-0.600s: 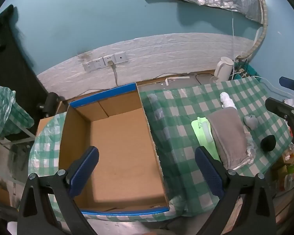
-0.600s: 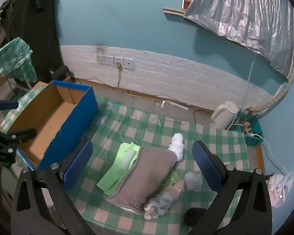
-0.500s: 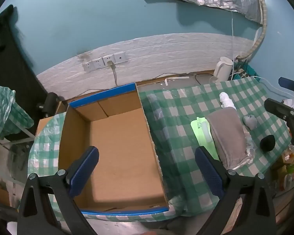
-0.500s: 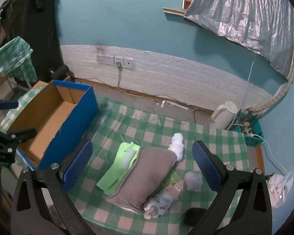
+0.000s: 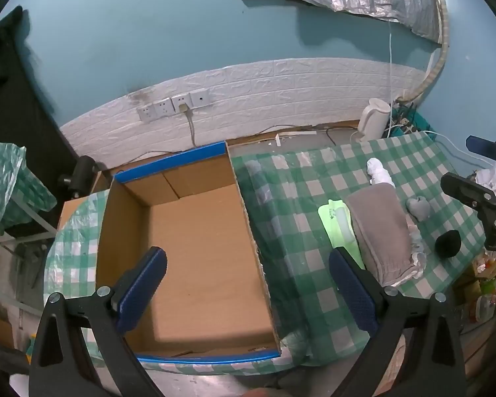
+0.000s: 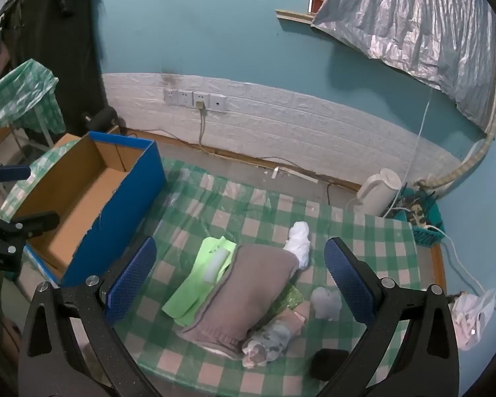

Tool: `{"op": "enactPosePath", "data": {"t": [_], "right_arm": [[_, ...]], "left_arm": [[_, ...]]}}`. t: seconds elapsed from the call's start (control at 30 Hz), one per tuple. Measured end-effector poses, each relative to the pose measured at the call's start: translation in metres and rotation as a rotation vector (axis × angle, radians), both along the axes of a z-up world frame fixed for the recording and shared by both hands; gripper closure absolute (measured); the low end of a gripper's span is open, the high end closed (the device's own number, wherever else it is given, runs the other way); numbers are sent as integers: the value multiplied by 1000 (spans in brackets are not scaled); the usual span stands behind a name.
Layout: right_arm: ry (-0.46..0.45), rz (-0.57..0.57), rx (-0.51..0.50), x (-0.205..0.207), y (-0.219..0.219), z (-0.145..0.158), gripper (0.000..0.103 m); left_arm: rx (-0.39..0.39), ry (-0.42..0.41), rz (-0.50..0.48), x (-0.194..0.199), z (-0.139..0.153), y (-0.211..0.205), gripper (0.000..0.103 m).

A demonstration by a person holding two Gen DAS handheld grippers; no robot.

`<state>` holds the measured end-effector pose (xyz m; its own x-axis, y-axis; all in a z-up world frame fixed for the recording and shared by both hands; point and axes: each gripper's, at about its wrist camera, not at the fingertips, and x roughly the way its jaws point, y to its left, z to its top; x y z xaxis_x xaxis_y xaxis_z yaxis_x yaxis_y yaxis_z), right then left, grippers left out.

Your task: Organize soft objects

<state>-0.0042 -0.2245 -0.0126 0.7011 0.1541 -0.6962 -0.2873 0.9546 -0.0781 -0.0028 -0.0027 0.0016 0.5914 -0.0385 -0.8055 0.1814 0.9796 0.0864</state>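
Both claws hang with their jaws wide apart, gripping nothing: the left claw (image 5: 248, 284) over the cardboard box (image 5: 195, 231), the right claw (image 6: 239, 274) over the heap of soft things on the checked table (image 6: 248, 205). From the right view the heap sits dead centre: a grey towel (image 6: 244, 294) lies on a green cloth (image 6: 198, 281) that pokes out toward 9 o'clock, so most of the cloth is hidden. A white sock (image 6: 299, 240) lies at the towel's 1 o'clock end, a patterned bundle (image 6: 274, 337) at its 5 o'clock, something glittery green (image 6: 289, 299) barely shows beneath. A pale wad (image 6: 325, 301) lies at 3 o'clock. A black lump (image 6: 327, 362) near the bottom edge is partly cut off by the claw frame; I cannot tell what it is. The box stands at 9 o'clock, well apart from the heap.
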Motion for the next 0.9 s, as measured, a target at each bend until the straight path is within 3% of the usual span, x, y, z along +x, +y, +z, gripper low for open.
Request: {"op": "enactPosePath", "data": {"t": [0.9], "right_arm": [[7, 0, -4, 0, 1, -3, 1]], "left_arm": [[1, 2, -1, 0, -1, 1, 4]]}}
